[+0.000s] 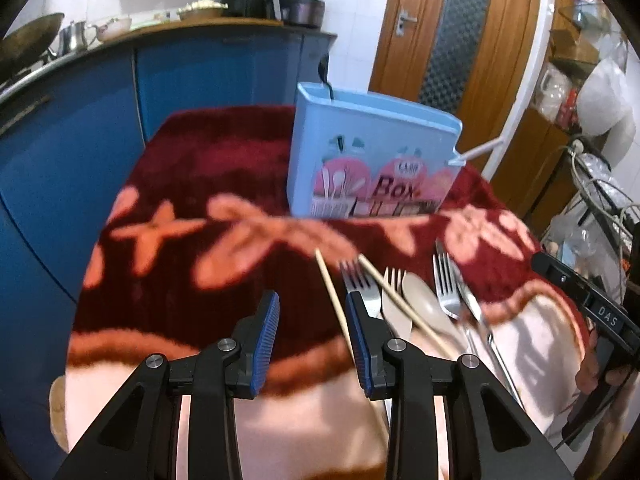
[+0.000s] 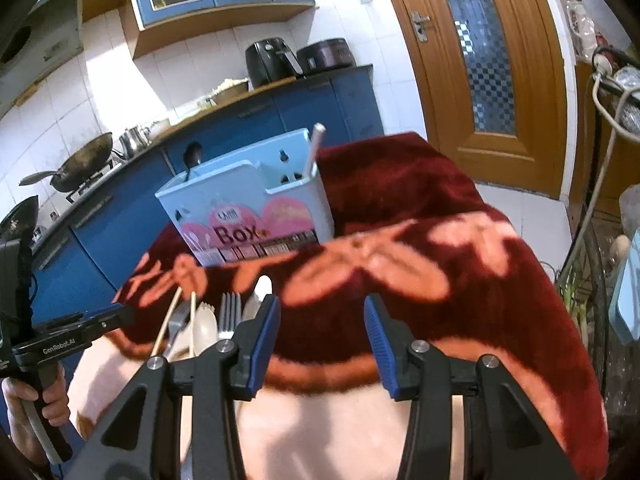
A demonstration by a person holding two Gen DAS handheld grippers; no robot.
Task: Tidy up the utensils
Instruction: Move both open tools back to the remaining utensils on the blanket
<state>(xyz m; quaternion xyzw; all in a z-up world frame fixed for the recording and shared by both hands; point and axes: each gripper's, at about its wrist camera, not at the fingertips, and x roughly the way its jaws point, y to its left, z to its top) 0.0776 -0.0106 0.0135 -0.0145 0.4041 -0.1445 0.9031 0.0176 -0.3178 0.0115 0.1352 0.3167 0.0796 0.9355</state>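
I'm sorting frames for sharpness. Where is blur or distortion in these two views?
Left wrist: cloth pattern smeared, utensil pile softly blurred, left claw crisp, cabinets bowed by fisheye. Right wrist: blue box fairly sharp, cloth smeared, door frame curved.

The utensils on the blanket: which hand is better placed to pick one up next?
Probably left. The left tool is open beside a chopstick and fork; the right tool faces bare blanket.
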